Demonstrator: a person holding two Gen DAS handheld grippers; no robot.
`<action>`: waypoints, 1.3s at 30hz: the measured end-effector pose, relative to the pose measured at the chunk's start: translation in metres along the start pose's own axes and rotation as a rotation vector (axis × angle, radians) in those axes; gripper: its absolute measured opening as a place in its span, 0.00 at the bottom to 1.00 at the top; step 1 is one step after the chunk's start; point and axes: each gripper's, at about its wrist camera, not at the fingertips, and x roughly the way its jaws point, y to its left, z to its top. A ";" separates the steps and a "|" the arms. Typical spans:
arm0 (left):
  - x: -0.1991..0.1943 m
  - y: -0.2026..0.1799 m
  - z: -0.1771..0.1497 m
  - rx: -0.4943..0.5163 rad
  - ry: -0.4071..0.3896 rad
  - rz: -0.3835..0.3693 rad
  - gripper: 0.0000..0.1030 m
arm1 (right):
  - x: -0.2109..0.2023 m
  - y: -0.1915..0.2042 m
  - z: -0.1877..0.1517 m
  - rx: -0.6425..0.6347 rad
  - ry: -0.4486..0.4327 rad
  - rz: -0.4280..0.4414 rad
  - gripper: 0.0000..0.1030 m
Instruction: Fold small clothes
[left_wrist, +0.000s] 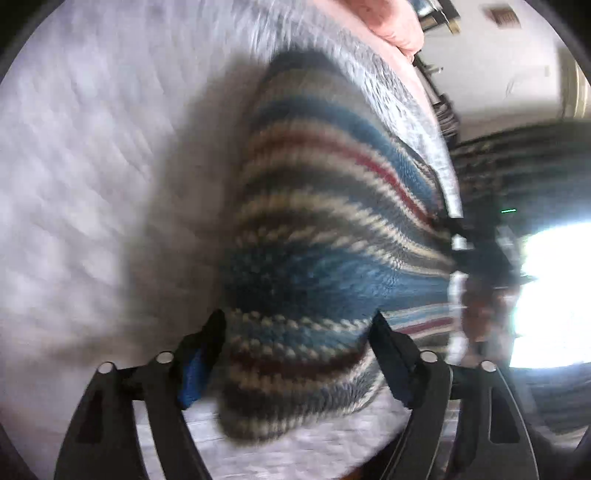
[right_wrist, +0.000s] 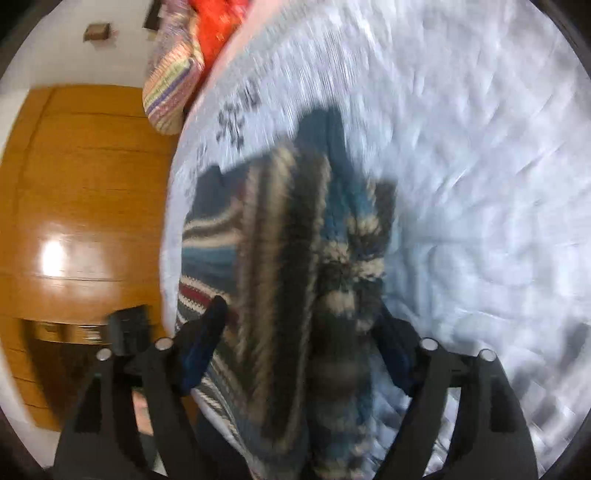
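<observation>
A knitted garment (left_wrist: 325, 221) with blue, grey, cream and dark red stripes lies bunched on the pale bed cover (left_wrist: 74, 166). A wide shadow falls to its left. In the left wrist view my left gripper (left_wrist: 297, 325) stands open, its fingers wide apart, and the garment's near edge fills the gap between them. In the right wrist view the same garment (right_wrist: 288, 240) runs lengthwise, with a folded ridge down its middle. My right gripper (right_wrist: 299, 314) is also open, one finger on each side of that ridge. Both views are blurred by motion.
The bed cover (right_wrist: 480, 184) stretches to the right. A wooden wardrobe (right_wrist: 81, 203) stands past the bed's left edge. A striped cushion (right_wrist: 173, 74) and something red (right_wrist: 221, 26) lie at the far end. A pink pillow (left_wrist: 388, 22), dark furniture (left_wrist: 517, 166) and a bright window (left_wrist: 554, 295) show beyond.
</observation>
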 end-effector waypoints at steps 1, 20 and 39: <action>-0.015 -0.002 0.000 0.026 -0.049 0.072 0.80 | -0.013 0.007 -0.007 -0.020 -0.036 -0.031 0.76; 0.018 -0.036 -0.024 0.015 0.008 -0.170 0.61 | -0.004 0.031 -0.093 -0.087 -0.011 -0.175 0.22; -0.007 -0.049 0.053 0.083 -0.100 -0.254 0.64 | -0.032 0.043 -0.031 -0.140 -0.204 -0.309 0.28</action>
